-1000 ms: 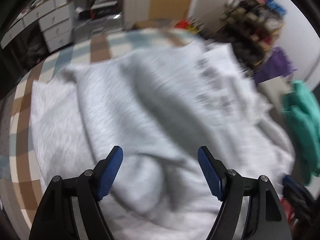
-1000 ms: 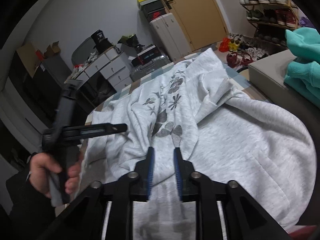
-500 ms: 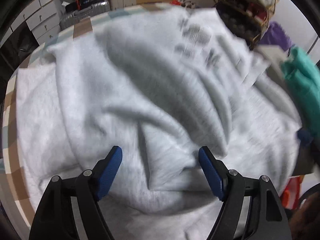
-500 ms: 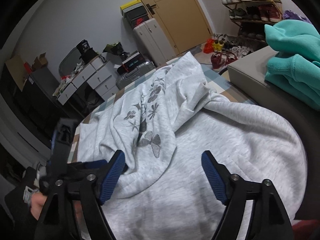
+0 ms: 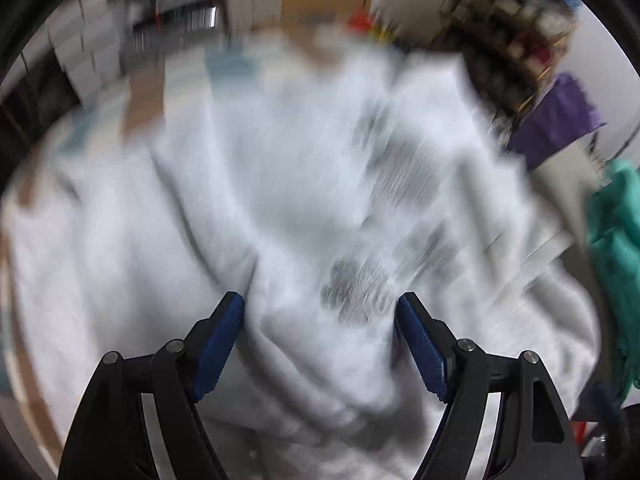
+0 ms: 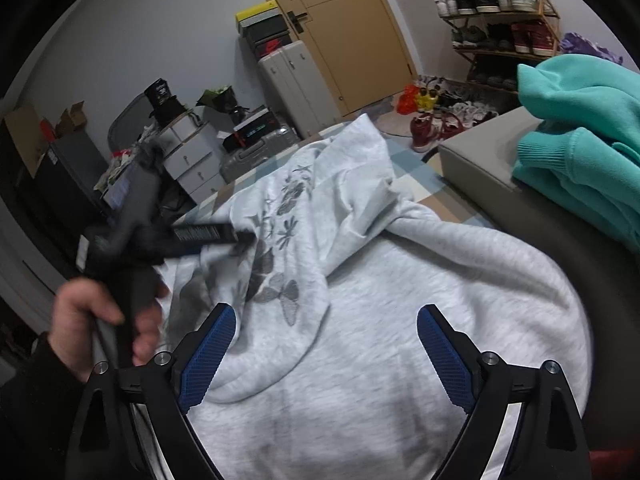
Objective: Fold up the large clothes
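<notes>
A light grey sweatshirt (image 6: 400, 300) with a dark butterfly and flower print (image 6: 276, 276) lies crumpled on a checked surface. In the blurred left wrist view it fills the frame (image 5: 280, 200). My left gripper (image 5: 320, 320) is open, its blue pads on either side of a fold of the cloth. It also shows in the right wrist view (image 6: 216, 236), held in a hand at the left, over the printed part. My right gripper (image 6: 326, 332) is open and empty, just above the sweatshirt's plain part.
A teal garment (image 6: 580, 152) lies on a grey bench (image 6: 480, 160) at the right. A shoe rack (image 6: 500, 20), a door (image 6: 348, 32), suitcases (image 6: 288, 80) and white drawers (image 6: 188, 160) stand behind. The checked cover (image 6: 416, 168) shows beyond the sweatshirt.
My right gripper opened and let go of the sweatshirt a second ago and stays open. My left gripper has swung fast across the cloth towards the printed part, still open.
</notes>
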`<state>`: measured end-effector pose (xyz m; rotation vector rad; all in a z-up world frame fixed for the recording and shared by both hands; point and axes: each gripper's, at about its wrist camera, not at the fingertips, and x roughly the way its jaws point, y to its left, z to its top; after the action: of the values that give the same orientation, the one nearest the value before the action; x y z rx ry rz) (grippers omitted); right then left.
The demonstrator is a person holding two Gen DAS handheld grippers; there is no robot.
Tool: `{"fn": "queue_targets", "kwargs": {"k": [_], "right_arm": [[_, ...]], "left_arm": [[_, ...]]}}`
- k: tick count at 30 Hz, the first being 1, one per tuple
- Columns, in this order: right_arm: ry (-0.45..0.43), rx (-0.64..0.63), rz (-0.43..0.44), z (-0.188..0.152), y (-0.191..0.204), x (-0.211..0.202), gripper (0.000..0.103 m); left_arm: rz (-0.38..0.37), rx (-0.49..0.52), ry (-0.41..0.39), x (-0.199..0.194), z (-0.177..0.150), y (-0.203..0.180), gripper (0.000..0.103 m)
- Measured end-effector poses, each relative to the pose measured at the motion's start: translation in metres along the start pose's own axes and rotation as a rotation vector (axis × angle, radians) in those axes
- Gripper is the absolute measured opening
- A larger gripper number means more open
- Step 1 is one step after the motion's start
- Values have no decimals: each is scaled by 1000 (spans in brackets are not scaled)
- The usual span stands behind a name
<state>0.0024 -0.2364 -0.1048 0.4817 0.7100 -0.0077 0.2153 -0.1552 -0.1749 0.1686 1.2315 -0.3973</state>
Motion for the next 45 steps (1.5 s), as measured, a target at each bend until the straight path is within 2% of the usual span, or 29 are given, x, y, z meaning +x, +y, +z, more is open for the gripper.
{"fn": "queue_targets", "kwargs": {"k": [2,4,8,12,13,15,17,18,19,23,24,26,30,32,34,36,38,42,45], "right_arm": [[4,11,5,2,-4,1,93],[15,18,11,3,-5,4,93],[18,3,15,3,-1,3,93],[-5,10,12,3,-3,-1,93],[-5,20,10,3,-5,-1,93],[1,32,-3,3,-7,1,93],[10,42,-16,3,-10,3,93],[10,44,-19,3,-11,2,93],[10,46,-26,3,-12,3,93],[32,41,-46,1,-16,7,93],[40,42,-45,1,-18,7,93],[67,47,-21,3,-20,14,93],[113,-10,-7,21,-17,29,93],[128,-99,4,47,-9,45,93],[163,-159,-24,78,-5,68,93],[185,-230,-41,109,0,94,93],[223,-281,-79,136,1,124,93],[309,-254,-140,177,-15,184,93],[354,-233,-132,189,-18,213,92]], "left_arm": [[35,57,-52,3,-12,-6,77],[89,97,-49,4,-17,-13,77],[61,28,-26,-16,-16,-9,77],[25,108,-96,-51,-32,-23,76],[15,132,-88,-51,-39,-28,76],[-7,183,-22,-38,-59,-39,76],[58,221,47,-14,-75,-45,76],[120,263,26,-3,-85,-49,81],[123,274,-38,-6,-90,-51,81],[63,236,-64,-19,-101,-41,81],[59,232,-83,-28,-104,-34,81],[95,211,-125,-47,-108,-13,81],[134,118,-147,-79,-96,55,81],[195,25,-152,-89,-83,101,81],[212,-85,-120,-85,-64,141,81],[189,-182,-72,-79,-51,177,81],[170,-239,-82,-76,-40,195,81],[125,-283,-64,-54,-16,233,81],[56,-289,-78,-60,-16,236,81]]}}
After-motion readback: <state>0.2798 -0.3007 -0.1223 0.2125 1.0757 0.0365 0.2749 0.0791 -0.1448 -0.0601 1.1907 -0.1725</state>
